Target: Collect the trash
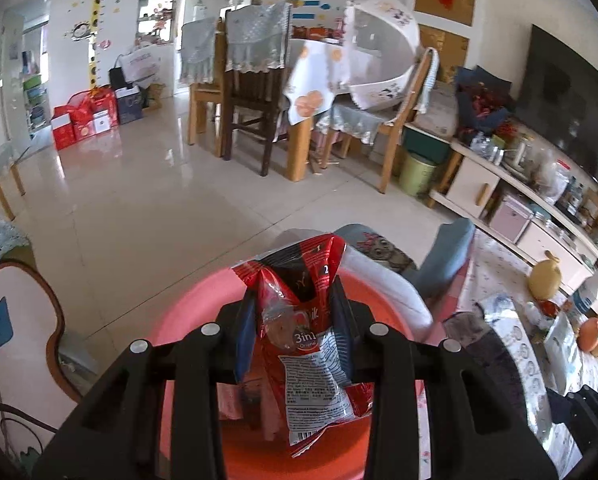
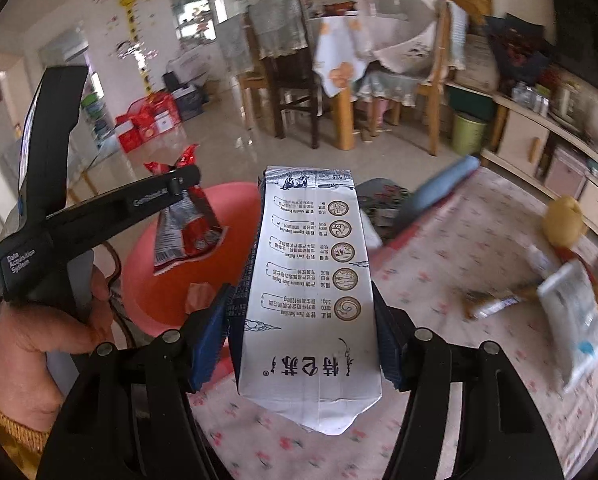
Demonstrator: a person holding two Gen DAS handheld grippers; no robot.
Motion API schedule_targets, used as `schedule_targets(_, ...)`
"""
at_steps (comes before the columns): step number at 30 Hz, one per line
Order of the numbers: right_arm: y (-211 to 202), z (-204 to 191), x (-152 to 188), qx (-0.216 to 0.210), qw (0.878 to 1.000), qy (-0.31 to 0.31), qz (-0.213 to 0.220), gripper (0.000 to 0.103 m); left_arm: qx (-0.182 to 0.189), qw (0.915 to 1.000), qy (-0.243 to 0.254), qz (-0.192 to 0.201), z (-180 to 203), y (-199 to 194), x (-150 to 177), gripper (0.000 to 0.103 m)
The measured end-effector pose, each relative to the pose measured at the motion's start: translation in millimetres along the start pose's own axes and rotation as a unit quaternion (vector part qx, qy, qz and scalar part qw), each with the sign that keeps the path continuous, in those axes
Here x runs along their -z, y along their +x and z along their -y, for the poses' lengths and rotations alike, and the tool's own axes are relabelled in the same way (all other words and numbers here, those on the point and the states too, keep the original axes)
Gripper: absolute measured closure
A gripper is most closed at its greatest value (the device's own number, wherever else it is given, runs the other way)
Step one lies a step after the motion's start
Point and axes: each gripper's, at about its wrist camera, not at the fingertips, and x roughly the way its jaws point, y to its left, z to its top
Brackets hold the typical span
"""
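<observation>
Pink basin [image 1: 179, 320] sits below both grippers. Left gripper [image 1: 295, 328] pinches a red coffee sachet [image 1: 299, 344] between its pads. Right gripper [image 2: 303, 332] clamps a white milk carton [image 2: 311, 280].

The right gripper [image 2: 299, 316] clamps a white printed milk carton [image 2: 311, 292] above the floral tablecloth [image 2: 459, 264]. Left of it, the left gripper [image 2: 181, 182] holds a crumpled red-and-silver foil wrapper [image 2: 187, 228] over a round pink plastic basin [image 2: 227, 216].

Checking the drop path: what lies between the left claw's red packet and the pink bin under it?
Nothing: in the right wrist view, the red packet hangs in open air above the pink bin.
</observation>
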Motion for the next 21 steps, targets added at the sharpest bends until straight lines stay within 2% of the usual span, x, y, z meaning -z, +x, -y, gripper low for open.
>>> schedule_targets(7,44,-23,-17,-0.003,0.999,-0.028,-0.022,0.039,-0.022,0.9996,-0.016,-0.012,-19,13,-3,0.067)
schedule_targets(11,59,-24,-15,0.000,0.999,-0.033,-0.035,0.038,-0.031,0.9990,-0.019,-0.027,-25,22,-3,0.065)
schedule_targets(12,61,-24,-14,0.000,0.999,-0.034,-0.035,0.037,-0.031,0.9989,-0.020,-0.029,-25,23,-2,0.060)
schedule_targets(14,61,-23,-12,0.000,0.999,-0.032,-0.030,0.022,-0.037,0.9988,-0.019,-0.025,-25,23,-3,0.052)
schedule_targets(16,59,-20,-10,-0.001,0.999,-0.026,-0.022,0.019,-0.046,0.9988,-0.014,-0.009,-22,17,-4,0.039)
schedule_targets(19,52,-14,-6,0.006,1.000,-0.017,-0.013,0.017,-0.047,0.9989,-0.001,0.001,-12,13,-5,0.026)
schedule_targets(21,44,-9,-1,0.025,1.000,-0.012,-0.001,0.014,-0.045,0.9990,0.008,0.001,-6,12,-4,0.024)
